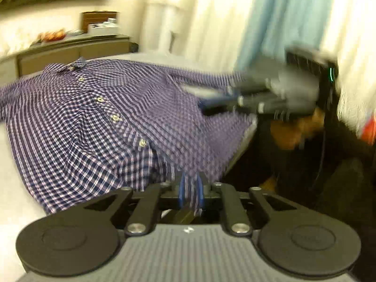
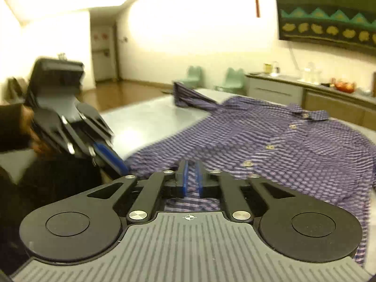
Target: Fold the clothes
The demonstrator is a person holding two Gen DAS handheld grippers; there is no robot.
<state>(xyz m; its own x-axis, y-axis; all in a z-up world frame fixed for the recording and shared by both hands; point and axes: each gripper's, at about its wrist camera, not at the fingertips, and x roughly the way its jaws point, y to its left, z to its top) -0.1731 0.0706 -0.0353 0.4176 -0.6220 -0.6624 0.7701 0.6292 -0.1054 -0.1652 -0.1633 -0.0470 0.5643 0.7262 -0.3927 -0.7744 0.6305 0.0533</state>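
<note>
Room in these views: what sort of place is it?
Probably a home living or dining room: a sideboard holding kitchenware, curtains, a wall hanging, and a shirt spread on a table.

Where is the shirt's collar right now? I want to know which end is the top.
The collar lies at the far end of the checked shirt, right of centre in the right wrist view, nearest the long counter; in the left wrist view it sits far left.

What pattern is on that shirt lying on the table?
The shirt is a purple, navy and white check, clearest in the left wrist view.
</note>
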